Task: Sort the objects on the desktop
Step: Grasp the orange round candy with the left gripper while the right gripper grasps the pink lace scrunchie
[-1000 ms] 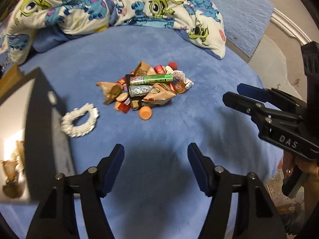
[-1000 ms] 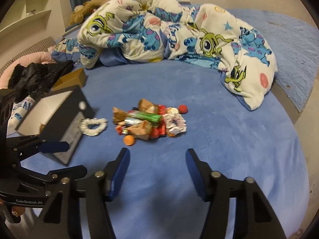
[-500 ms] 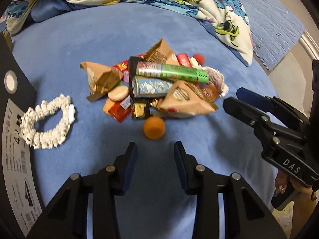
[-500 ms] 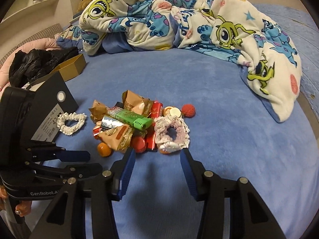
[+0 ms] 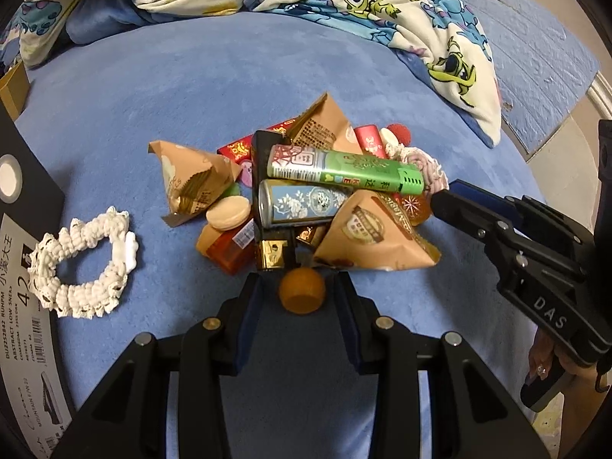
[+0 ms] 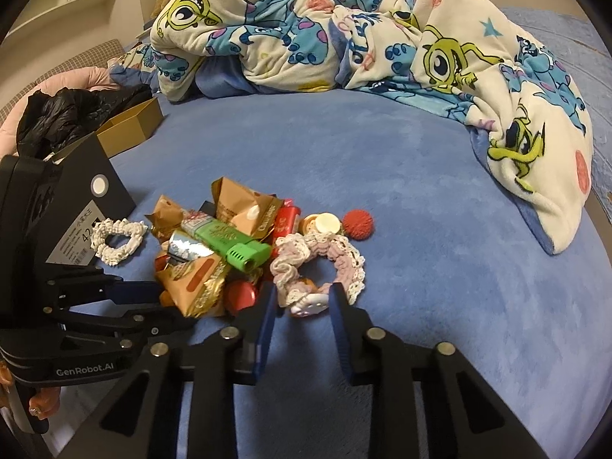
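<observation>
A heap of small items lies on the blue bed point(image 6: 440, 306): brown snack packets point(image 5: 378, 233), a green tube point(image 5: 344, 170), a blue-silver can point(image 5: 302, 206) and red wrappers. In the left wrist view my left gripper point(image 5: 297, 290) stands open and narrow, with an orange ball point(image 5: 302, 291) between its tips and a gap on each side. In the right wrist view my right gripper point(image 6: 302, 294) is closing around the near edge of a pink-and-white scrunchie point(image 6: 336, 252), which lies flat and keeps its ring shape. Each gripper also shows in the other's view, beside the heap.
A white scrunchie point(image 5: 80, 264) lies left of the heap, next to a black shoebox point(image 5: 23, 267) with a label. A red ball point(image 6: 357, 223) sits behind the pink scrunchie. A cartoon quilt point(image 6: 344, 38) is bunched at the back; a brown box point(image 6: 130, 126) and black bag point(image 6: 69, 111) are far left.
Both grippers came down and forward to the heap and narrowed. The orange ball now sits between the left tips, and the pink scrunchie's edge between the right ones.
</observation>
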Tool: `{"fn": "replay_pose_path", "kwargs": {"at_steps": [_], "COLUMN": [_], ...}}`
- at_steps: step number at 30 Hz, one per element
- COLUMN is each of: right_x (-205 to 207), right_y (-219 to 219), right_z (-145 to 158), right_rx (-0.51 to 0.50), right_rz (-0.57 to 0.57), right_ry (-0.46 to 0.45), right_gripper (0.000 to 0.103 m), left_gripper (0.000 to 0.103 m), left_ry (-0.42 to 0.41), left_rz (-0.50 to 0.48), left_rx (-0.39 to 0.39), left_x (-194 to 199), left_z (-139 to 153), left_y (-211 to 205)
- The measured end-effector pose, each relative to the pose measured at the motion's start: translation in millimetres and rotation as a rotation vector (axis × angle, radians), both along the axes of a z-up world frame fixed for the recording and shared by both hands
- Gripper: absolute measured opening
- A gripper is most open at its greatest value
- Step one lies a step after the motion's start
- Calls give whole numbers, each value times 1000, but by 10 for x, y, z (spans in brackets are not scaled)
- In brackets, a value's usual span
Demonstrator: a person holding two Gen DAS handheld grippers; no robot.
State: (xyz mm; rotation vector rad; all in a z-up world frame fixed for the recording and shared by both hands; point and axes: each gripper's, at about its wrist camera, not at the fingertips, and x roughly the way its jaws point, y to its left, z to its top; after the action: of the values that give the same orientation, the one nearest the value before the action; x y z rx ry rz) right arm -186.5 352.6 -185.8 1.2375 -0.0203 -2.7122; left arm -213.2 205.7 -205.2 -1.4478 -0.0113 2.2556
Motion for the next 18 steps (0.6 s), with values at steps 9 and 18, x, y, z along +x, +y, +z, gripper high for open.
{"fn": "replay_pose_path", "kwargs": {"at_steps": [9,18], "right_x": [-2,0], "right_y": [58,73], "right_z": [33,51], "right_rx": [-20,-38], "right_rz": [-14,-30], "right_ry": [7,-7], "right_gripper": [4,11], "left_gripper": [24,24], "left_ry": [-5,-20], "left_rz": [17,12], "left_rx": [18,64], "left_x": [-14,-3], "left_z": [-8,11], "left_y": [29,-8]}}
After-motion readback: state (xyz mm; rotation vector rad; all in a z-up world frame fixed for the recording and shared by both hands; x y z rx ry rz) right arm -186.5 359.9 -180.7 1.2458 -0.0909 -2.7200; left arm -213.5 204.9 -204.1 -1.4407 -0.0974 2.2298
